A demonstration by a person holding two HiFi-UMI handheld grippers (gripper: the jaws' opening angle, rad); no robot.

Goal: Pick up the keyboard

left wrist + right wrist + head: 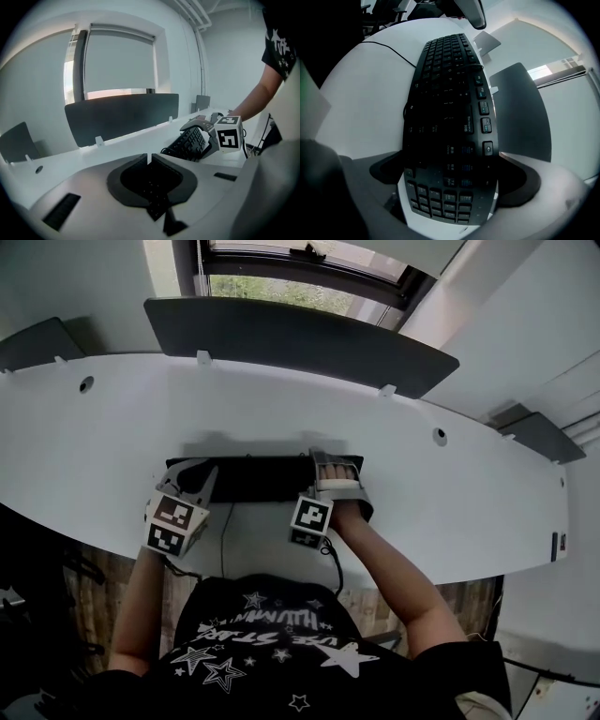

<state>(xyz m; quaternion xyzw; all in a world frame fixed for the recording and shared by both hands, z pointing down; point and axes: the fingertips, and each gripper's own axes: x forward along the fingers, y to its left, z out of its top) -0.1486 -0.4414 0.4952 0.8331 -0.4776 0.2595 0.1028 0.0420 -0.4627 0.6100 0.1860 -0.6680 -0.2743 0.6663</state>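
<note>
Grasp done; right gripper [336, 474] clamped on right end of keyboard [258, 479]; left gripper [190, 479] pressed shut, apparently pinching left end, dim there; keyboard at near edge of desk [281, 399], seemingly barely raised; left to do: clear lift.

The head view looks steeply down from above the person onto the white desk [281, 409], with the window [281, 287] at the far side. The left gripper view sits low at the left end of the keyboard [190, 140], facing right and far. The right gripper view (very close, keys filling it) faces left along it. All three share the keyboard, desk and dark partition screen [300, 338].
</note>
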